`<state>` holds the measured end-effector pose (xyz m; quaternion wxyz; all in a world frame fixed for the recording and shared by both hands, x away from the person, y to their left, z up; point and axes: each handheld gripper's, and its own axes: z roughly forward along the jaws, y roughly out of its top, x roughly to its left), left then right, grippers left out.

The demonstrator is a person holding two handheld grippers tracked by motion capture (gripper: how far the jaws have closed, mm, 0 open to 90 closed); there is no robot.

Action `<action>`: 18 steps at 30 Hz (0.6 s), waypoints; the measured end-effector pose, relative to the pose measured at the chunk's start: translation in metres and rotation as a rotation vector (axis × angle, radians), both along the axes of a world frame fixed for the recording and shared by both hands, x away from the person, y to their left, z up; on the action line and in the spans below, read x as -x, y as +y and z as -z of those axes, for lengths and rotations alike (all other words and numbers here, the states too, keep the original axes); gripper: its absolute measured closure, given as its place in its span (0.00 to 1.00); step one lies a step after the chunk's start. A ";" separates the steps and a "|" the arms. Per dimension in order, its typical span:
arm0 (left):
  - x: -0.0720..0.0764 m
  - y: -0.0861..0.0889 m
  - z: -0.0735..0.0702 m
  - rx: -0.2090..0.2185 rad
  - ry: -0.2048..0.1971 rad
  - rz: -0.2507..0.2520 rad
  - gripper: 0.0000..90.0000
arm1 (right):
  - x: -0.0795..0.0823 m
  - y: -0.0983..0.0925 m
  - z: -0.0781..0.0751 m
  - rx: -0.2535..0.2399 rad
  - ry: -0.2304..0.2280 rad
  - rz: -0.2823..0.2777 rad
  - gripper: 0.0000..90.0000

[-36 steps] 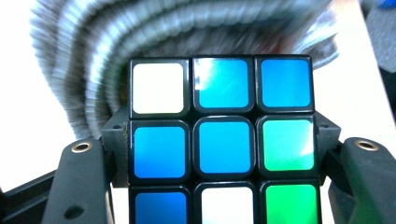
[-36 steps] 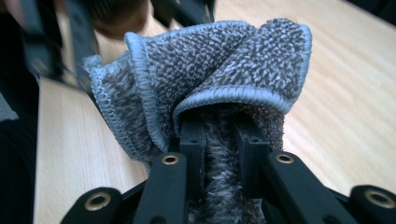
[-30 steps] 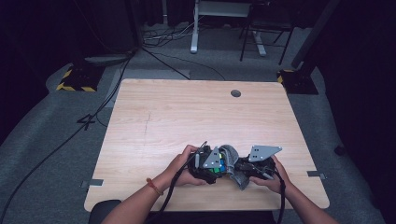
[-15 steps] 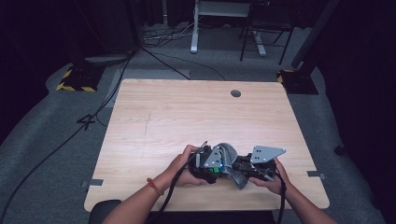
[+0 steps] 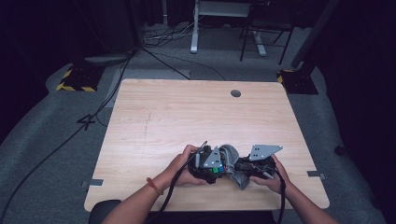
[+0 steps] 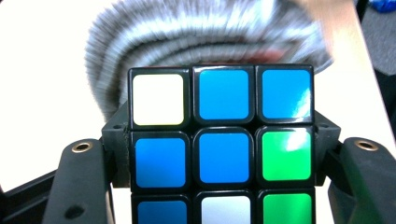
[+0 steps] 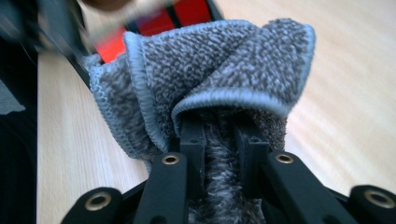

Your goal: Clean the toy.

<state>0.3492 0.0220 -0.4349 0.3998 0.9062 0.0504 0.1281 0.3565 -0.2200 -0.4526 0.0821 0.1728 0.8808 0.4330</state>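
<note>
Left gripper (image 5: 218, 164) fingers clamp puzzle cube (image 6: 223, 144); right gripper (image 5: 243, 169) fingers pinch grey cloth (image 7: 219, 79); near table (image 5: 187, 116) front edge, far half bare.

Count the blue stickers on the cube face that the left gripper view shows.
5 on the cube: top row middle and right, middle row left and centre, bottom row left. The bottom row is cut off; other faces stay hidden.

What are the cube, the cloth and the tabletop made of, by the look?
Rubik's cube: likely hard plastic, glossy; black frame, coloured tiles catching highlights.
Grey cloth: terry or microfibre, matte; looped pile and a stitched hem show, bunched in the right gripper.
Table: pale wood grain, satin; could be laminate rather than solid wood.
The left gripper clamps the cube's sides.
</note>
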 end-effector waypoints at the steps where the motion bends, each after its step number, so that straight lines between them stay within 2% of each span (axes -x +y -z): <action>1: 0.000 0.002 -0.002 0.018 -0.002 -0.001 0.37 | 0.000 0.000 0.003 0.023 0.008 0.000 0.85; 2: -0.001 0.005 -0.006 0.044 -0.001 0.003 0.37 | -0.001 0.000 0.005 0.049 0.008 -0.002 0.85; 3: -0.001 0.007 -0.008 0.059 0.002 0.008 0.37 | -0.002 0.000 0.007 0.049 0.025 -0.002 0.85; 4: -0.001 0.008 -0.009 0.077 0.006 0.013 0.37 | -0.003 -0.001 0.006 0.017 0.047 -0.010 0.85; 6: -0.001 0.008 -0.009 0.062 -0.004 0.009 0.37 | -0.001 -0.002 -0.001 -0.006 0.027 -0.014 0.85; 10: -0.002 0.009 -0.008 0.074 0.008 0.025 0.37 | 0.004 -0.003 -0.009 -0.050 0.002 -0.032 0.85; 12: -0.001 0.009 -0.006 0.083 0.006 0.020 0.37 | 0.005 -0.005 -0.010 -0.073 0.004 -0.034 0.85; 18: -0.004 0.007 -0.002 0.049 0.008 0.017 0.37 | 0.006 -0.009 -0.016 -0.134 -0.033 -0.041 0.85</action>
